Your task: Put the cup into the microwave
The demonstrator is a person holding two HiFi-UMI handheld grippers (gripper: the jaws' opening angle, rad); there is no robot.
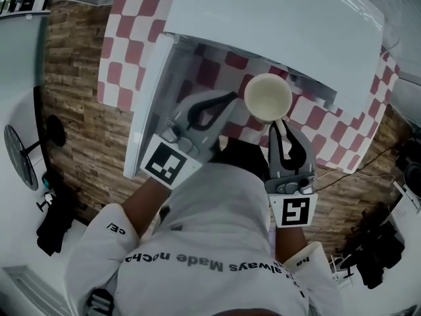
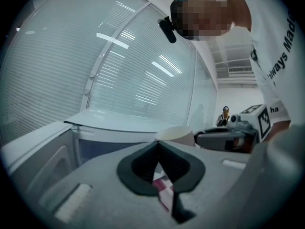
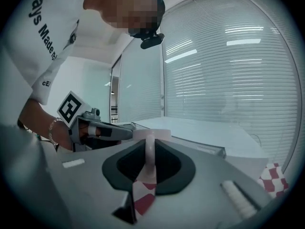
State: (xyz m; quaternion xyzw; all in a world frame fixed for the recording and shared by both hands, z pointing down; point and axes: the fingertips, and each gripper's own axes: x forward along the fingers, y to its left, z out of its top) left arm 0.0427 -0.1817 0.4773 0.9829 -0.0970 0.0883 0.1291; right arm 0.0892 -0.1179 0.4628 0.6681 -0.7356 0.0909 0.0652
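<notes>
Cream cup (image 1: 268,97) was clamped by its handle in the right gripper (image 1: 280,128) (before the open microwave (image 1: 276,25)); left gripper (image 1: 229,99) had jaws together, holding nothing.

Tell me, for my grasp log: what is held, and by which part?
The right gripper pinches the cup by its rim wall; the left gripper holds nothing, jaws together.

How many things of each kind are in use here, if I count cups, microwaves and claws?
Cups: 1, the cup
Microwaves: 1, the microwave
Claws: 2, the left claw, shut on nothing, and the right claw, shut on the cup's rim
Total: 4
</notes>
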